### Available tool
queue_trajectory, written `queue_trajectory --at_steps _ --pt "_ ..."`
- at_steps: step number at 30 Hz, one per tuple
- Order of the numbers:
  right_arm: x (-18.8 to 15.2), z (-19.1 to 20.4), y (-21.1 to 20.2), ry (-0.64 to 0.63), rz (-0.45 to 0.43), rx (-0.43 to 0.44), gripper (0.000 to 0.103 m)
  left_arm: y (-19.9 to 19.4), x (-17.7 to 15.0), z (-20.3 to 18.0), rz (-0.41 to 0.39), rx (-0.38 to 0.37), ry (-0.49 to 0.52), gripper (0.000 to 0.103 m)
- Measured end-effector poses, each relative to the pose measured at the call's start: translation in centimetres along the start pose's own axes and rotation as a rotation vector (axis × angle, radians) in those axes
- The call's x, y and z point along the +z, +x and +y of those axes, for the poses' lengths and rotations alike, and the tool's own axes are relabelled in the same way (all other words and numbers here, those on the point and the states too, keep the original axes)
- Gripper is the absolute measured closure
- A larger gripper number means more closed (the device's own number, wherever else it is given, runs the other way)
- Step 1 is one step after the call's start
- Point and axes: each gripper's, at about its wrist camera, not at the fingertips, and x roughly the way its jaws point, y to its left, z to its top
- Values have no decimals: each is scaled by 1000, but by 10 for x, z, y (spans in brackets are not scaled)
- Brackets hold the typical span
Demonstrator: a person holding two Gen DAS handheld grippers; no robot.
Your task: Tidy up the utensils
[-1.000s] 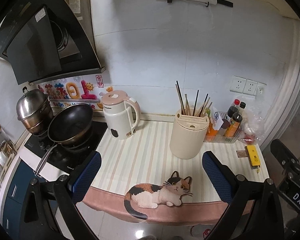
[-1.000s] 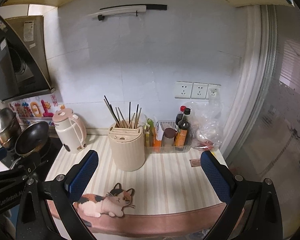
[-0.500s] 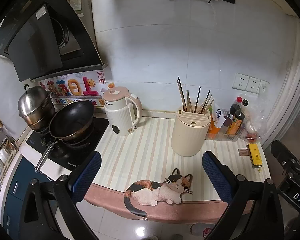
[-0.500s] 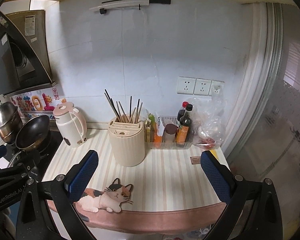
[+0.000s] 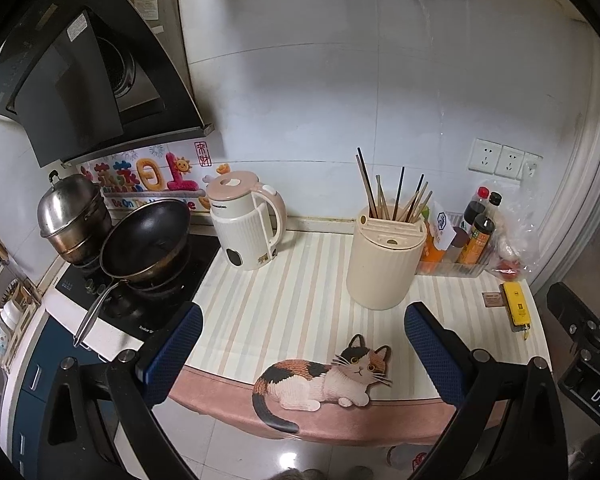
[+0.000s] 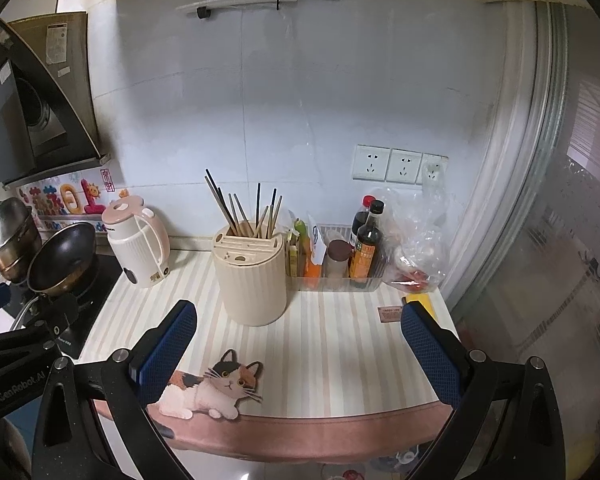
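1. While both grippers hang out in front of the counter's edge, nothing is held: the left gripper (image 5: 300, 344) has its blue-padded fingers spread wide and empty.
2. Same story for the right gripper (image 6: 298, 350), fingers spread wide, nothing between them.
3. Chopsticks (image 5: 394, 196) stand upright and fanned out in the back slot of the cream holder (image 5: 382, 266), dark ones mixed with pale ones.
4. That holder sits on the striped mat (image 5: 284, 300), toward the back, well apart from both grippers.
5. Left of it stands the pink-and-white kettle (image 5: 246, 226); beyond that a black pan (image 5: 146, 238) rests on the stove beside a steel pot (image 5: 72, 210).
6. Just right of the holder, a clear tray (image 6: 332, 280) holds sauce bottles (image 6: 366, 248).
7. A cat picture (image 5: 324, 380) lies at the mat's front edge, between the left gripper's fingers in its view.
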Motion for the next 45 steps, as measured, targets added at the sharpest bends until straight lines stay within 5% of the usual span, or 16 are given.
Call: queue_trajectory --at_steps 45 --pt "-2 -3 -8 10 -11 -6 0 -12 -1 -5 -8 -16 5 0"
